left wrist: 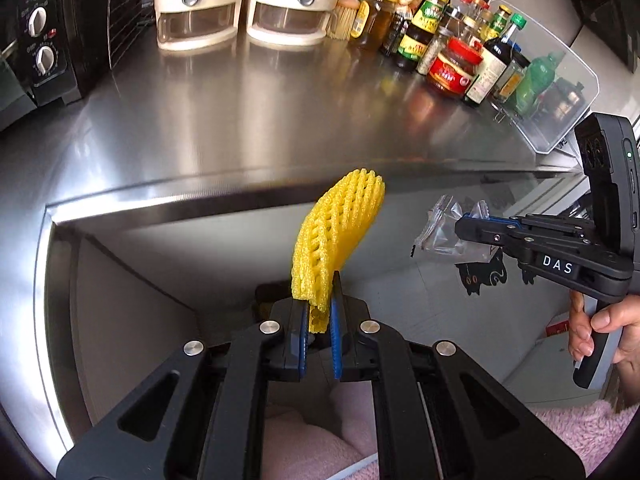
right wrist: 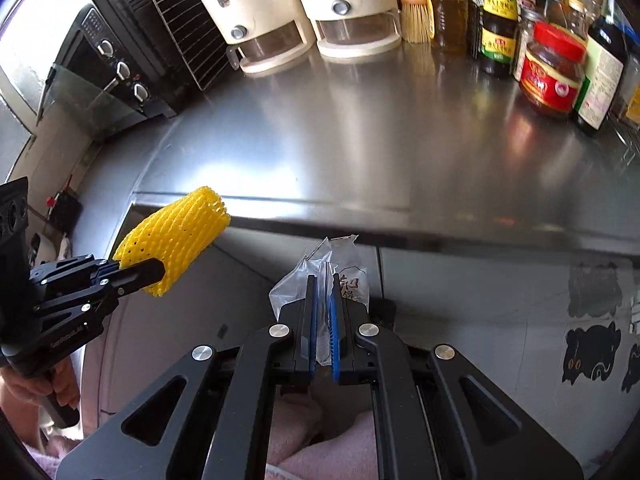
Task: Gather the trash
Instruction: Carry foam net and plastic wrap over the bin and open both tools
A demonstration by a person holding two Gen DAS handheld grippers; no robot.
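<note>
From the left wrist view, the left gripper (left wrist: 320,320) has its blue pads pressed together on the lower end of a yellow foam fruit net (left wrist: 336,232), which stands up and curls over in the air in front of the near edge of the steel counter (left wrist: 240,120). It is pinched at one end, probably because the net is soft and would crush or slip if taken across its middle. Off to the right, the right gripper (left wrist: 466,230) is clamped on a clear plastic wrapper (left wrist: 444,228), also held clear of the counter's front edge. Along the counter's far edge sit two cream dispensers (left wrist: 240,4) and a cluster of sauce bottles (left wrist: 452,44), with a black oven (left wrist: 44,32) at the far left corner.

From the right wrist view, the right gripper (right wrist: 323,304) has its fingers nearly together with the clear plastic wrapper (right wrist: 320,276) pinched between them, its crumpled top fanning above the tips. The left gripper (right wrist: 152,272) at the left grips the yellow foam fruit net (right wrist: 176,236) below the counter's (right wrist: 360,140) near edge. Both pieces seem lifted away for carrying to a bin, which neither view shows
</note>
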